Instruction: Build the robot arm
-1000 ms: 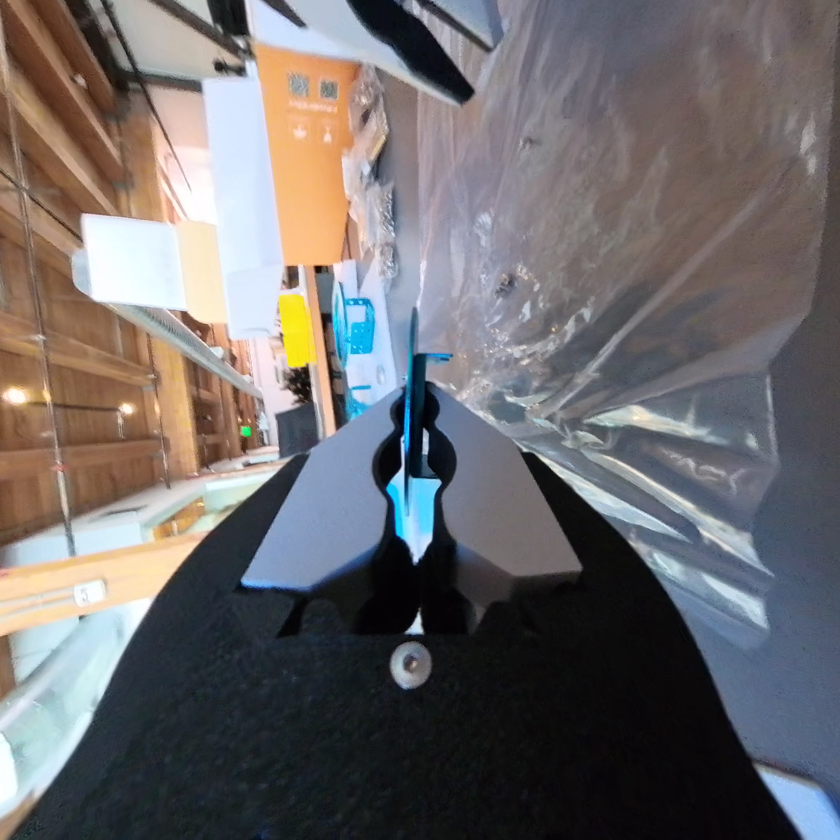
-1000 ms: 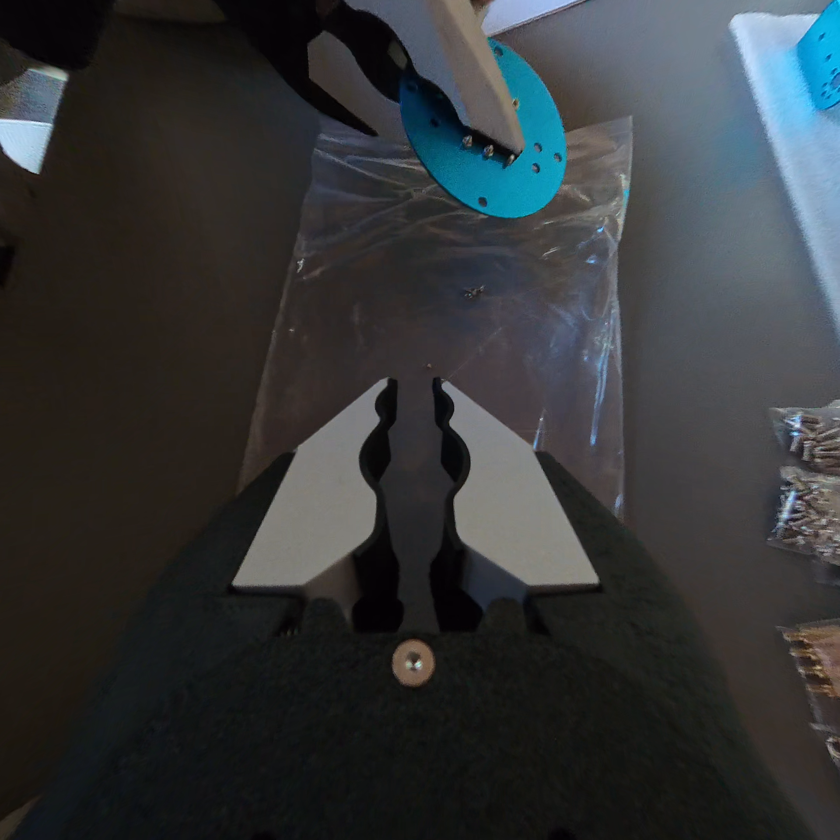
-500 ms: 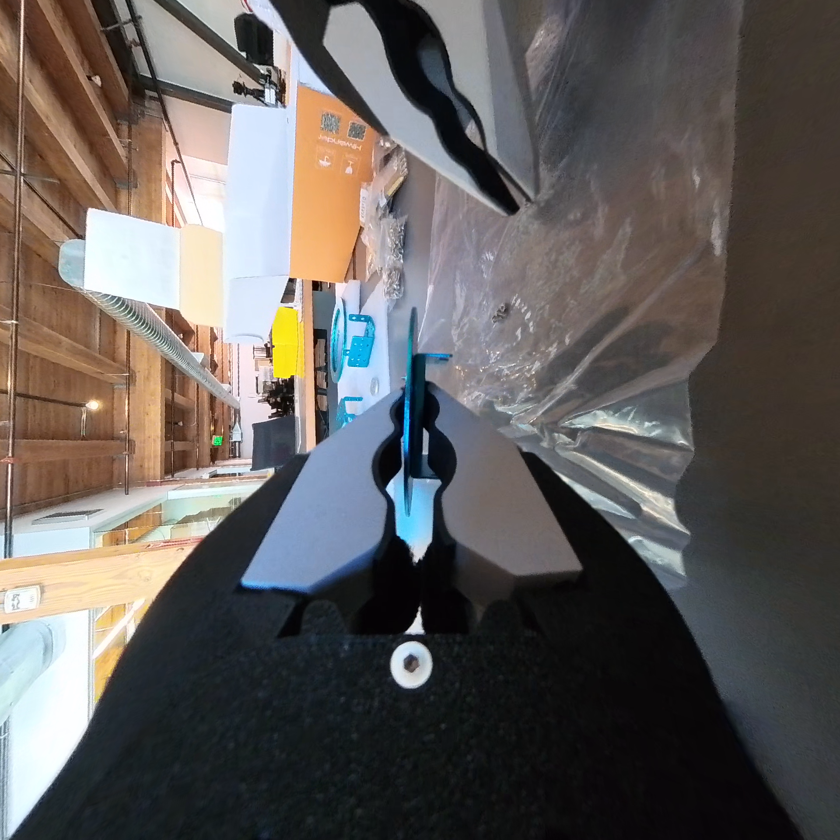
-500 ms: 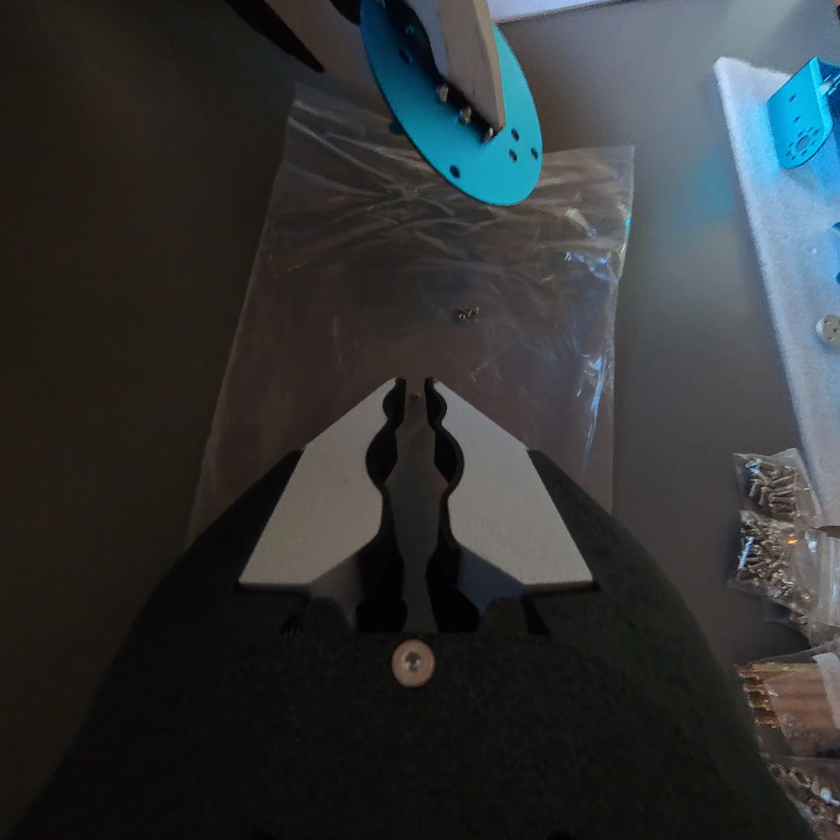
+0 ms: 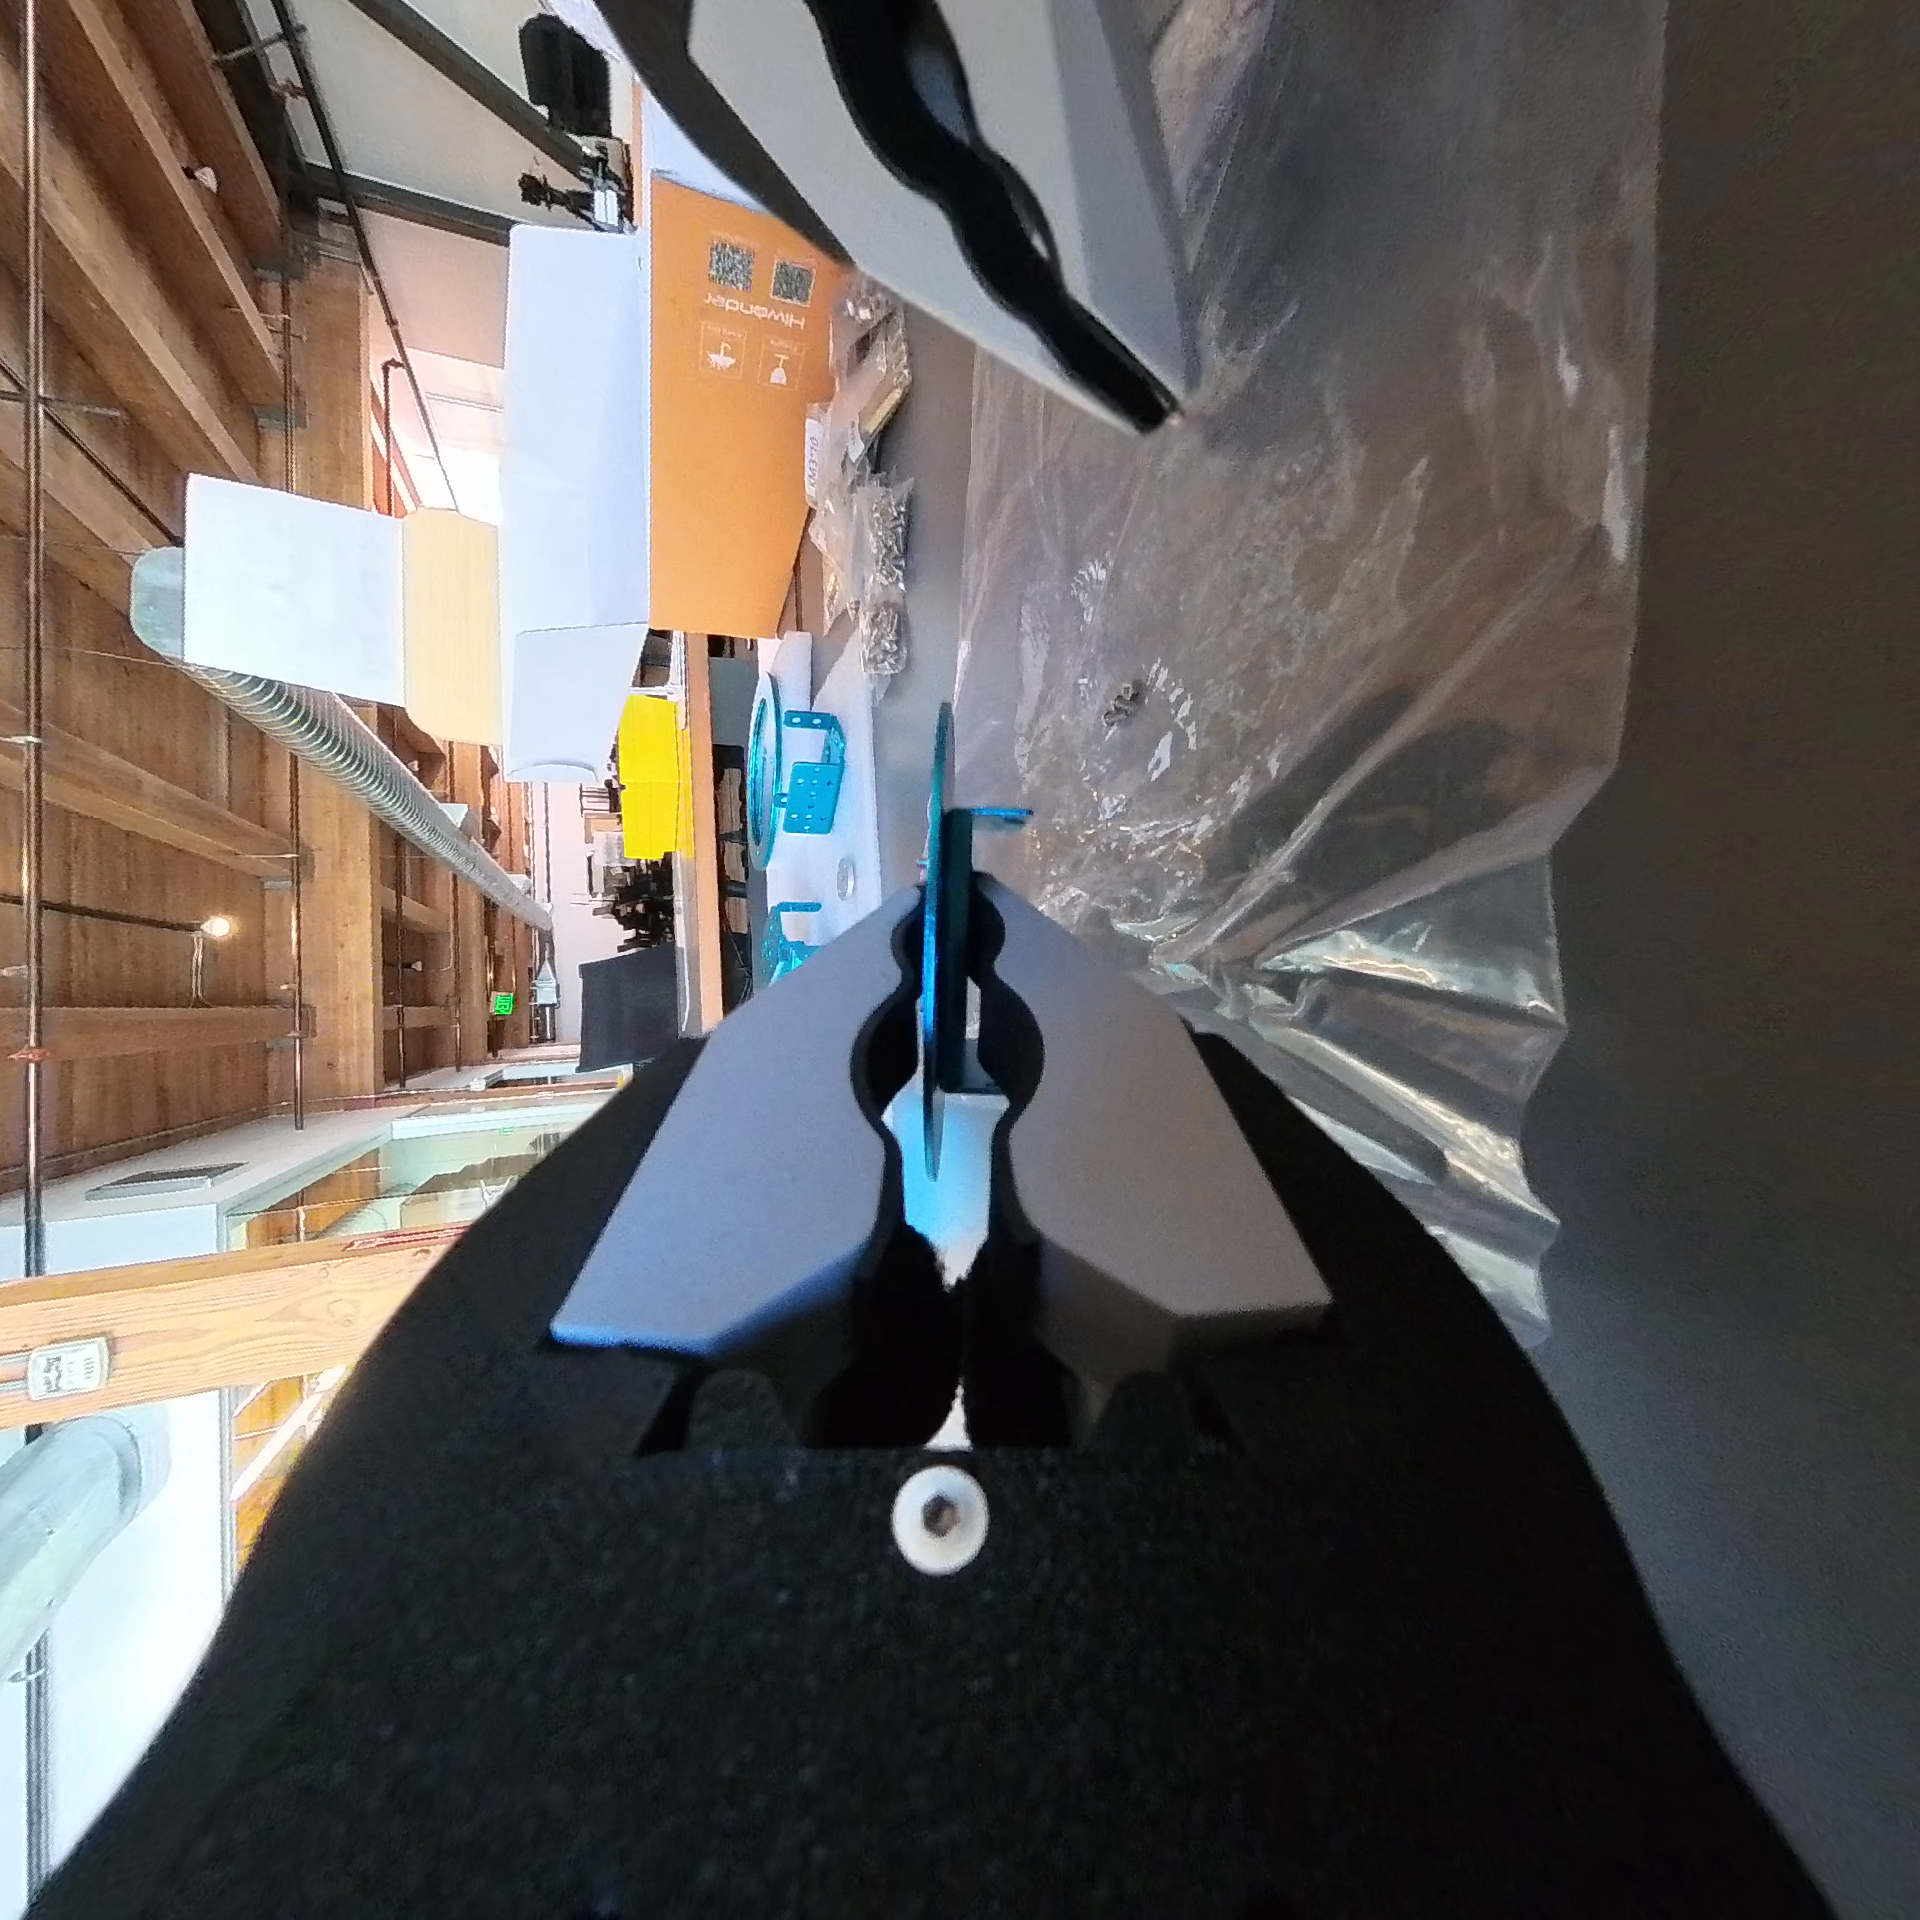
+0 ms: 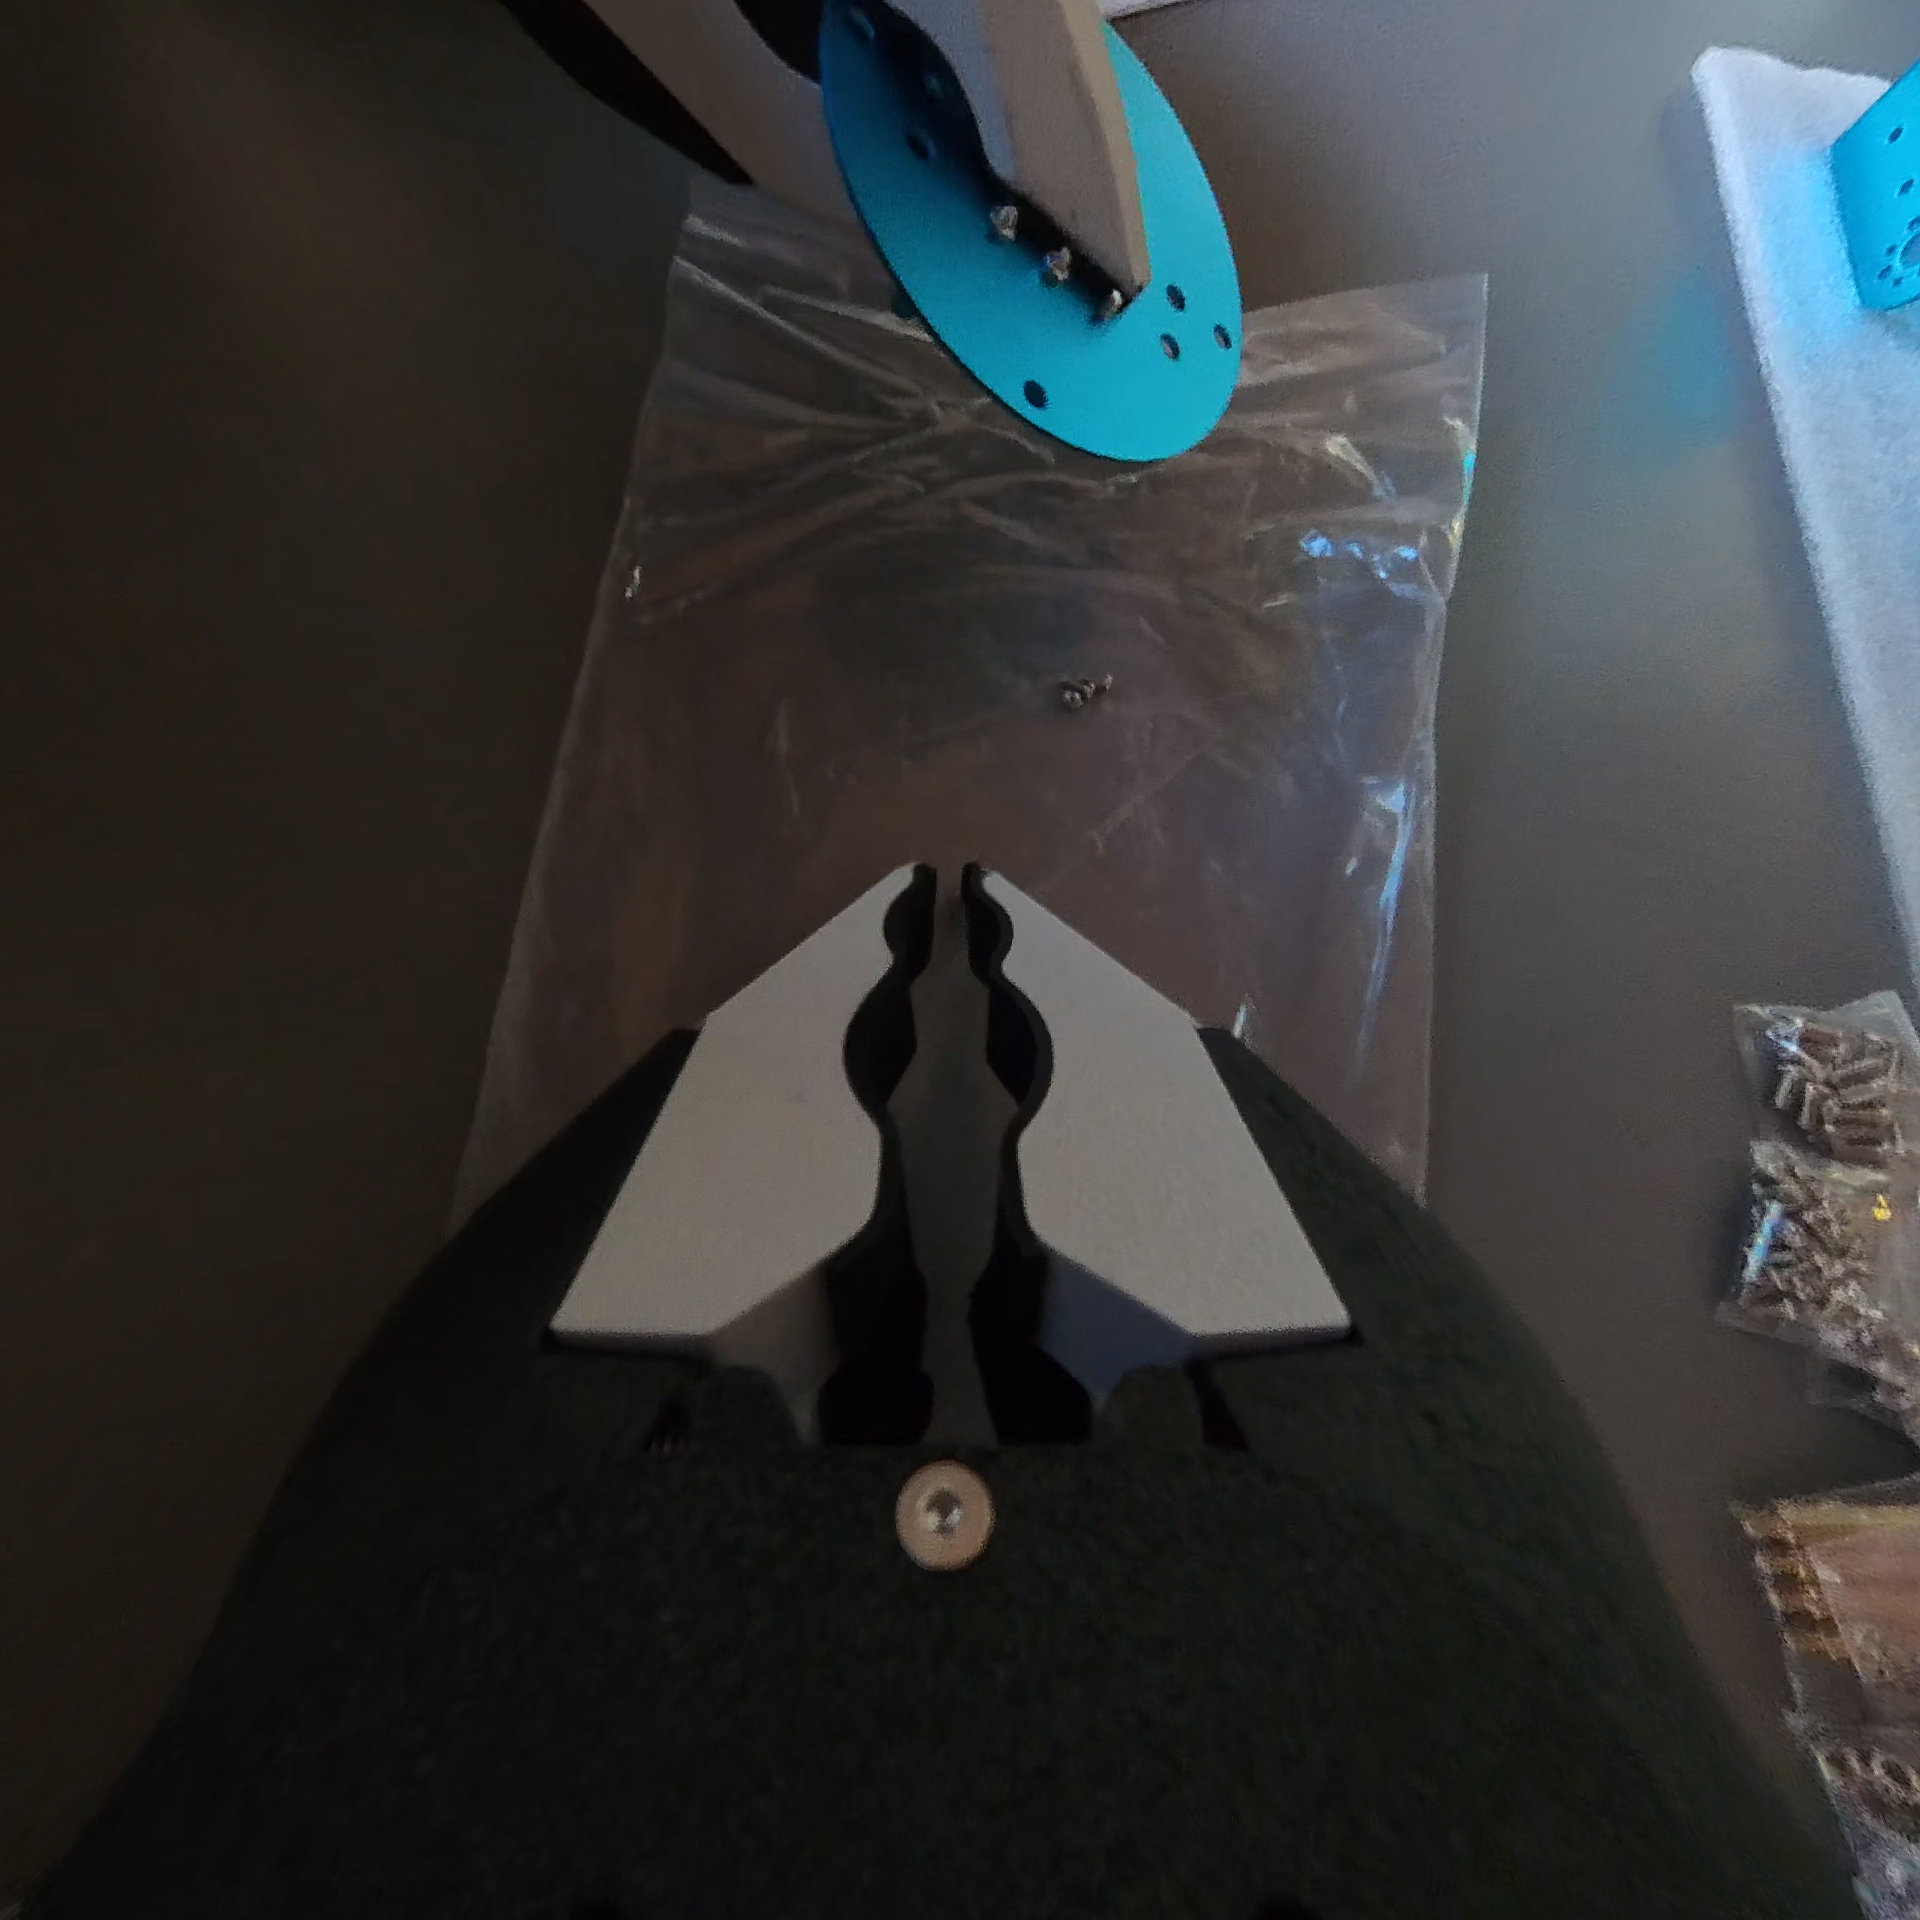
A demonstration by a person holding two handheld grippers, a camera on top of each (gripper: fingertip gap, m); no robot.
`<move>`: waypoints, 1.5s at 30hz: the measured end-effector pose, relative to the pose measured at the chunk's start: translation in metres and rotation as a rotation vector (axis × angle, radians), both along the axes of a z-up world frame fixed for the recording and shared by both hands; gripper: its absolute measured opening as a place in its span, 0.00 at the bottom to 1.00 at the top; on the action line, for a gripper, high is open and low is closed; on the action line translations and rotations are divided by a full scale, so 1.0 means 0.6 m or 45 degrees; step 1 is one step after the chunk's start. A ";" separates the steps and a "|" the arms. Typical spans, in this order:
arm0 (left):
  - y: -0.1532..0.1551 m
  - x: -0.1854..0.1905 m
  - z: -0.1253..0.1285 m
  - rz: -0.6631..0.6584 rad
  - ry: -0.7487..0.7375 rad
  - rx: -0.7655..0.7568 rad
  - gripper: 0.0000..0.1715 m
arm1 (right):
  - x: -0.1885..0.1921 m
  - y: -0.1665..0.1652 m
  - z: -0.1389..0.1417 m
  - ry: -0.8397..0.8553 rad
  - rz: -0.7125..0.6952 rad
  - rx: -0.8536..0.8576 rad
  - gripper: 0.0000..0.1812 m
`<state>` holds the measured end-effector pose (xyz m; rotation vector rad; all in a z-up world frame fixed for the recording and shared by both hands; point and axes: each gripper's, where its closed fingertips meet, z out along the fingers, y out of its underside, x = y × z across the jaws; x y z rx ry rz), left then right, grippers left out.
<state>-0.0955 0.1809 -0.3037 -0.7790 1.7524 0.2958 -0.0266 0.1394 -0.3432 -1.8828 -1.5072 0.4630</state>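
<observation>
My left gripper [image 5: 948, 894] is shut on a blue round metal disc [image 5: 940, 987], seen edge-on. In the right wrist view the disc [image 6: 1039, 312] hangs over the far end of a clear plastic bag [image 6: 935, 571], with small screws [image 6: 1055, 265] set in it beside the left gripper's finger [image 6: 1060, 125]. My right gripper [image 6: 948, 873] rests on the bag with its jaws nearly closed on a tiny screw, which barely shows. Two loose screws [image 6: 1086, 691] lie on the bag farther ahead. The right gripper [image 5: 1148, 410] also shows at the top of the left wrist view.
Small bags of screws [image 6: 1829, 1143] lie at the right on the dark grey table [image 6: 260, 623]. A white foam sheet [image 6: 1818, 416] at the far right carries a blue bracket [image 6: 1881, 218]. An orange and white box [image 5: 727, 416] stands behind the screw bags [image 5: 878, 551].
My right gripper's jaws have narrowed around the tiny screw on the bag. My left gripper has brought the blue disc closer to the right gripper.
</observation>
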 end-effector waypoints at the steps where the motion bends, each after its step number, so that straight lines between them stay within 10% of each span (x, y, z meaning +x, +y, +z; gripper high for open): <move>1: 0.001 0.000 0.000 0.001 0.000 0.002 0.01 | 0.007 0.002 0.003 -0.007 -0.018 -0.003 0.02; 31: -0.028 0.025 0.025 -0.098 -0.063 0.236 0.01 | 0.014 0.006 -0.006 -0.013 -0.025 -0.001 0.01; 45: -0.071 0.053 0.030 -0.179 -0.080 0.340 0.01 | -0.093 -0.010 0.113 0.368 0.041 0.050 0.01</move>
